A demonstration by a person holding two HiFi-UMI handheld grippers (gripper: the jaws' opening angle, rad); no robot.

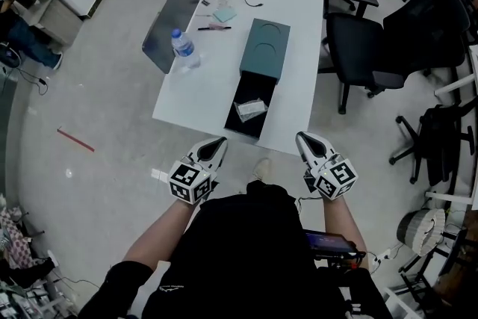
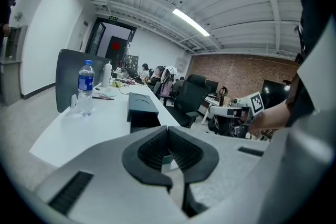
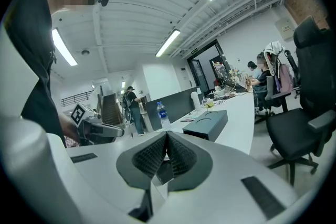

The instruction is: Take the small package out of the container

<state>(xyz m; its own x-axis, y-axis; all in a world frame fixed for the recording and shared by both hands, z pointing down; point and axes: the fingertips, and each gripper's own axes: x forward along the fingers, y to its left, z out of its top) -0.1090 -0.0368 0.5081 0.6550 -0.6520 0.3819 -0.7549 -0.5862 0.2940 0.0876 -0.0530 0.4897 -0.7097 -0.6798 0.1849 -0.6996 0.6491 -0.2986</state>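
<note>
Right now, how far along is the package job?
Done: the container is open, with the package lying exposed in its black tray. In hand: nothing. The left tool and right tool are both shut and empty, short of the table. Left: reach in, grip the package, lift it out.

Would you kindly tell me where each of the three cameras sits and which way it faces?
Head view: on the person's head, looking steeply down at the table, the container and the small package; forearms, left gripper and right gripper show.
Left gripper view: on the left gripper, looking along its shut jaws over the table; the right hand shows.
Right gripper view: on the right gripper, along its shut jaws; the left hand shows.
Shared: both gripper views show the container and the water bottle.
</note>
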